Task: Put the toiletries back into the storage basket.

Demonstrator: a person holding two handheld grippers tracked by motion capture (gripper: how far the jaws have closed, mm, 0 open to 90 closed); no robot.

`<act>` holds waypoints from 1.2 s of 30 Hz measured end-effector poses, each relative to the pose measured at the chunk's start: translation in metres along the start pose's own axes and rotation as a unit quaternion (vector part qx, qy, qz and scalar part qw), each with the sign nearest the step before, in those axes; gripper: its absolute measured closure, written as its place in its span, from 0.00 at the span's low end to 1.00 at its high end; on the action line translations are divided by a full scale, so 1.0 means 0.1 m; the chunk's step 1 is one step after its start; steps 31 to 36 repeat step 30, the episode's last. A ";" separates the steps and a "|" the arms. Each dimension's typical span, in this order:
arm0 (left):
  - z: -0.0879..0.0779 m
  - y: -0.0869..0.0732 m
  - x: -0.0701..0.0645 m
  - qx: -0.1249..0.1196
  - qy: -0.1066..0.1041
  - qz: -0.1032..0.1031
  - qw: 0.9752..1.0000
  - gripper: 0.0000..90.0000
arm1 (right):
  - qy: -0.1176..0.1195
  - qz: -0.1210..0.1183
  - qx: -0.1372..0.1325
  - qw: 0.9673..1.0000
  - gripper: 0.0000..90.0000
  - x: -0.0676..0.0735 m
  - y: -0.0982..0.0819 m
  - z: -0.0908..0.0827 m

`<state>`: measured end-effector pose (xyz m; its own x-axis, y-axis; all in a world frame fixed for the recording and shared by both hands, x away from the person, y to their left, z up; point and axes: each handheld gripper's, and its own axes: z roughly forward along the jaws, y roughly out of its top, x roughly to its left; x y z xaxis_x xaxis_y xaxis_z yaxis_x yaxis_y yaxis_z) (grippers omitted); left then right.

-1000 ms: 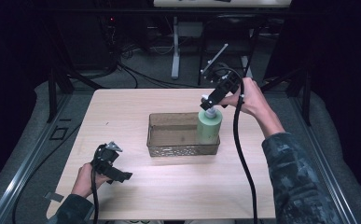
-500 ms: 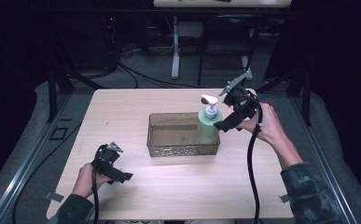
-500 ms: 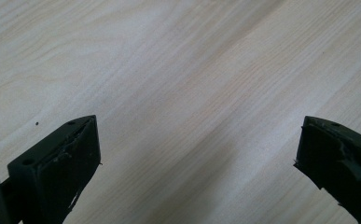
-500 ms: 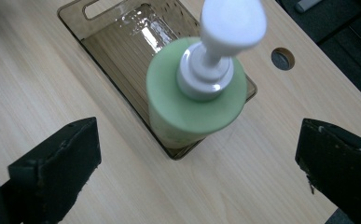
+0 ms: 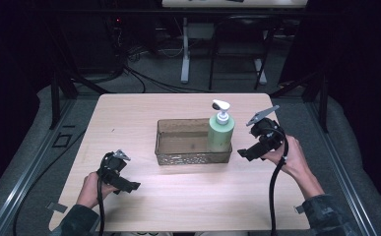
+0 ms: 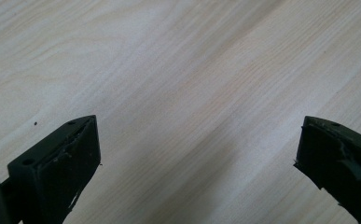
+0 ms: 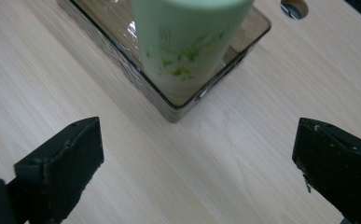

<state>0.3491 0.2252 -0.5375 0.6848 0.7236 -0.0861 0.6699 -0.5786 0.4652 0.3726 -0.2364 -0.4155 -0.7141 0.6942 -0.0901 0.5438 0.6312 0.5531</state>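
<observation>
The pale green plastic pump bottle (image 5: 221, 133) stands upright, long axis vertical, white nozzle pointing left, in the right end of the rectangular smoked-glass tray (image 5: 178, 158). The right gripper (image 5: 245, 153) sits just beside the tray, jaws wide, empty, having just opened. The left gripper (image 5: 134, 187) rests low, jaws spread, empty. The right gripper view crops the bottle top.

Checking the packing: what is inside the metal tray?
A green pump bottle stands upright at the tray's right end; the remaining floor looks bare. The floor under the bottle is covered.

Table (image 5: 143, 115) lit from above, surroundings dark; bottle (image 7: 187, 42) blurred close up.
</observation>
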 end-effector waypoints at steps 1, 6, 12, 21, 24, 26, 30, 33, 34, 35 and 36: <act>0.00 0.00 0.00 0.000 -0.001 0.000 1.000 0.00 | 0.002 0.004 0.002 1.000 0.02 -0.01 -0.05 0.03; 0.01 0.00 0.00 0.000 -0.001 0.001 1.000 0.00 | 0.001 0.022 0.005 1.000 0.01 -0.03 -0.26 0.19; 0.01 0.00 0.00 -0.001 -0.004 -0.001 1.000 0.00 | 0.000 0.044 0.016 0.999 0.00 -0.06 -0.52 0.42; 0.03 0.00 0.00 0.003 -0.005 0.001 1.000 0.00 | -0.012 0.095 0.015 0.995 0.00 -0.16 -0.95 0.76; 0.03 0.01 0.00 0.004 -0.006 0.005 1.000 0.00 | -0.010 0.101 0.023 0.995 0.00 -0.16 -1.06 0.86; 0.03 0.01 -0.01 0.004 -0.006 0.005 1.000 0.00 | -0.003 0.102 0.032 0.994 0.00 -0.17 -1.11 0.92; 0.04 0.01 0.00 0.005 -0.006 0.005 1.000 0.00 | -0.004 0.112 0.032 0.993 0.00 -0.19 -1.21 0.98; 0.04 0.01 0.00 0.005 -0.006 0.005 1.000 0.00 | -0.004 0.112 0.032 0.993 0.00 -0.19 -1.21 0.98; 0.04 0.01 0.00 0.005 -0.006 0.005 1.000 0.00 | -0.004 0.112 0.032 0.993 0.00 -0.19 -1.21 0.98; 0.04 0.01 0.00 0.005 -0.006 0.005 1.000 0.00 | -0.004 0.112 0.032 0.993 0.00 -0.19 -1.21 0.98; 0.04 0.01 0.00 0.005 -0.006 0.005 1.000 0.00 | -0.004 0.112 0.032 0.993 0.00 -0.19 -1.21 0.98</act>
